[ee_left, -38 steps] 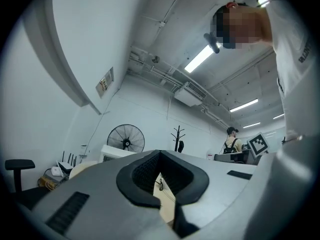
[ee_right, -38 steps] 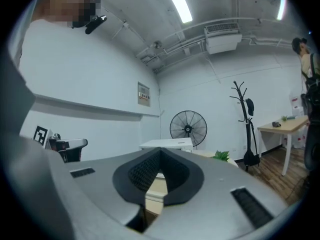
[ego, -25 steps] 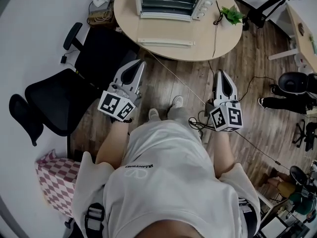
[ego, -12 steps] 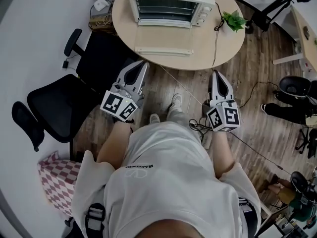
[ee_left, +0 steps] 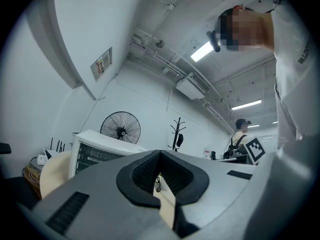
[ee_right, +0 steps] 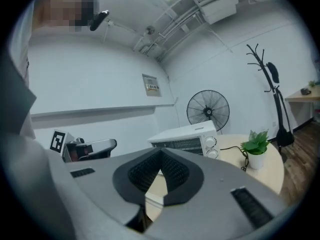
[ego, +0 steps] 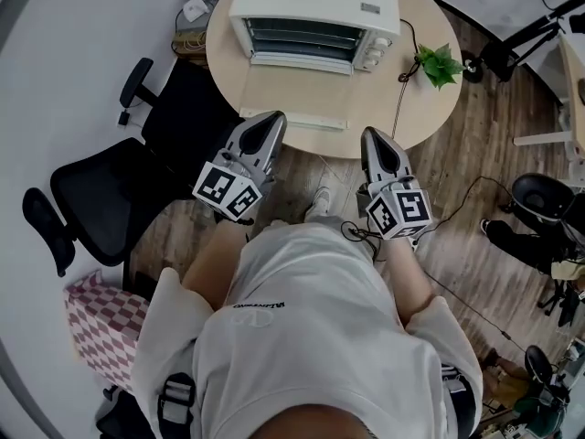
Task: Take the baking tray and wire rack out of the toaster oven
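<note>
Both grippers are pressed shut on nothing, the left gripper (ego: 273, 119) and right gripper (ego: 373, 137) level at the near edge of the round table (ego: 422, 99). Farther back on it stands the toaster oven (ego: 315, 12), door (ego: 297, 90) folded down. The wire rack (ego: 303, 39) shows inside; the baking tray I can't make out.

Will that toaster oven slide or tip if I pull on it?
The toaster oven looks small and boxy, so it is probably light and may slide on the smooth table. Low and wide, it seems unlikely to tip. Its cord, trailing at the right, might drag.
</note>
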A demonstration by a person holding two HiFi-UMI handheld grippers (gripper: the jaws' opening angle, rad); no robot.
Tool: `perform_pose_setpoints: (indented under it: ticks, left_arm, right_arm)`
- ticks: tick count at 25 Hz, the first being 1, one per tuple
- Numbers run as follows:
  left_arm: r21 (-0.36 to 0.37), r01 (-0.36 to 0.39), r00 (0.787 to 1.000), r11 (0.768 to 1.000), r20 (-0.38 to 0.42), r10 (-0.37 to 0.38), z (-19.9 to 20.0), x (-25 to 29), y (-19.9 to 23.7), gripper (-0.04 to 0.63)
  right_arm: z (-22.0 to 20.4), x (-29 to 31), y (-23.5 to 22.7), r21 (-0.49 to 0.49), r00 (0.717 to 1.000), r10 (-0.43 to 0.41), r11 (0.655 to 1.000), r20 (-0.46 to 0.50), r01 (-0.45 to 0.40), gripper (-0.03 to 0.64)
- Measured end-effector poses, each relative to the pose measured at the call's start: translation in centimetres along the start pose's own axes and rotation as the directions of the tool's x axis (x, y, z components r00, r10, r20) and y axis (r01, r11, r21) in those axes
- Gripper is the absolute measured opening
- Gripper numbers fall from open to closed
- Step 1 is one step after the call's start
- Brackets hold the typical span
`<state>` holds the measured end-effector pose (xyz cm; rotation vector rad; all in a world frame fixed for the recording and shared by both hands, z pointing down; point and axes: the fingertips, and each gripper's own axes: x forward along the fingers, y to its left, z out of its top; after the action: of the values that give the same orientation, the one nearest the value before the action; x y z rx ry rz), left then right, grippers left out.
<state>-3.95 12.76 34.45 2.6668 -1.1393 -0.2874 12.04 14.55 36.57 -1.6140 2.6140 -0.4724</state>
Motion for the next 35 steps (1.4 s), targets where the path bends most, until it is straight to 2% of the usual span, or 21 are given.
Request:
perform_pose_setpoints:
  ticks: [6,11,13,16,19,24,30,32,35]
  left_arm:
    - [-0.005,-0.065,0.998,0.998,0.011,0.065,-0.9,3.8,0.5,0.000]
    - [-0.028,-0.095,0.995,0.995,0.007,0.095,-2.2,5.6,1.1,0.000]
    - [-0.053,-0.104,0.994,0.993,0.009,0.104,-2.6,6.0,1.6,0.000]
    - [-0.141,-0.128,0.991,0.982,0.015,0.131,-3.1,6.7,2.9,0.000]
    - [-0.182,-0.129,0.991,0.975,0.004,0.132,-3.7,7.4,3.8,0.000]
    - [-0.178,-0.120,0.993,0.977,-0.025,0.117,-4.0,8.7,5.6,0.000]
    - [-0.198,-0.081,0.996,0.977,-0.046,0.073,-4.4,10.7,8.9,0.000]
    - [-0.249,-0.076,0.997,0.965,-0.047,0.066,-4.7,11.1,10.5,0.000]
    - [-0.357,-0.077,0.997,0.931,-0.044,0.066,-5.9,11.7,13.5,0.000]
  right_arm:
    - [-0.8,4.1,-0.9,0.057,0.984,0.171,0.984,-0.057,-0.168,-0.003]
    - [-1.5,6.7,-1.8,0.144,0.963,0.259,0.959,-0.082,-0.245,-0.003]
    - [-1.7,7.8,-2.2,0.176,0.956,0.280,0.949,-0.087,-0.262,-0.003]
    - [-2.1,9.5,-2.7,0.252,0.948,0.306,0.927,-0.086,-0.276,-0.003]
    - [-2.3,10.9,-3.2,0.307,0.950,0.302,0.914,-0.081,-0.264,-0.003]
    - [-2.2,13.3,-3.3,0.317,0.954,0.290,0.914,-0.073,-0.253,-0.003]
    - [-2.7,16.8,-3.6,0.373,0.970,0.234,0.907,-0.065,-0.194,-0.003]
    - [-3.1,18.2,-3.6,0.397,0.975,0.211,0.902,-0.065,-0.169,-0.003]
    - [-3.7,20.5,-3.8,0.432,0.983,0.169,0.893,-0.070,-0.123,-0.003]
